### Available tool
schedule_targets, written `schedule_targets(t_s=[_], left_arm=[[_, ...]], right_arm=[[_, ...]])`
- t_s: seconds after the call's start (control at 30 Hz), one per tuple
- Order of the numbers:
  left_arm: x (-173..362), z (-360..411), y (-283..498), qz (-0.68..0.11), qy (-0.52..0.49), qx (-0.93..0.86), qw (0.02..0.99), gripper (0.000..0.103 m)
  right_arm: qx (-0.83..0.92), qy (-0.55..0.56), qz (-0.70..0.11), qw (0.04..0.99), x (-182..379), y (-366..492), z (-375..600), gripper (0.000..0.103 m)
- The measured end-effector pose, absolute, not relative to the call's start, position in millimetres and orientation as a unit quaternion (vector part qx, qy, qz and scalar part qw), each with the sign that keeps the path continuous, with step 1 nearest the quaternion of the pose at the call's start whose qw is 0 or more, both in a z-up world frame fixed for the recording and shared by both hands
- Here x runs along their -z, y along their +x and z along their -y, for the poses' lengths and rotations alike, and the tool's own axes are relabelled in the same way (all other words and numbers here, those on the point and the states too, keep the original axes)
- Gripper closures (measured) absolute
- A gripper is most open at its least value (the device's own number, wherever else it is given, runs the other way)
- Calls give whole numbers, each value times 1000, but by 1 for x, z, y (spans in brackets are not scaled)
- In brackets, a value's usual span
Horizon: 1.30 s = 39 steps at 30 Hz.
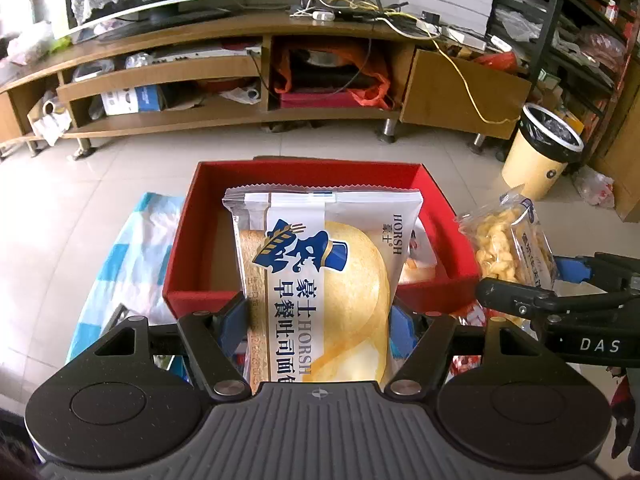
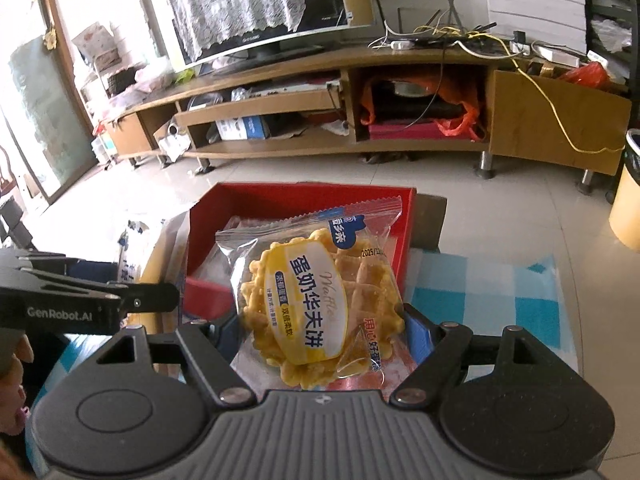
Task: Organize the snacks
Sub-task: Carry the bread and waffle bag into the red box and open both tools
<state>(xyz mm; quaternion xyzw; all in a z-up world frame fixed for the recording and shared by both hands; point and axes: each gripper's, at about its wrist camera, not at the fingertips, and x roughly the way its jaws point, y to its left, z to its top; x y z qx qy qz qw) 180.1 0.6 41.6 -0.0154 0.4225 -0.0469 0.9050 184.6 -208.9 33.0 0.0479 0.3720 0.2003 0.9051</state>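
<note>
My left gripper (image 1: 318,326) is shut on a white and yellow HORSH bread packet (image 1: 320,276) and holds it over the near wall of the red box (image 1: 192,236). My right gripper (image 2: 324,330) is shut on a clear waffle packet (image 2: 316,292) and holds it above the near right part of the red box (image 2: 200,224). The waffle packet also shows in the left wrist view (image 1: 508,240), to the right of the box. Another snack packet (image 1: 420,258) lies inside the box, mostly hidden.
The box stands on a table with a blue and white checked cloth (image 2: 500,300). More packets lie under the grippers near the table's front (image 1: 468,344). Beyond are tiled floor, a long wooden TV stand (image 1: 248,68) and a yellow bin (image 1: 540,152).
</note>
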Motion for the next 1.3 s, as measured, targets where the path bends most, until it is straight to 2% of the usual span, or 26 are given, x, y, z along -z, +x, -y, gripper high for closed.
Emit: schedule_targets(t_s=[0.57, 1.3], left_arm=[[-47, -8, 247, -399, -23, 20, 916, 27], [-21, -11, 277, -422, -16, 5, 906, 27]], right_arm=[[-177, 69, -360, 914, -29, 245, 205, 27], [-179, 45, -376, 908, -7, 275, 179, 27]])
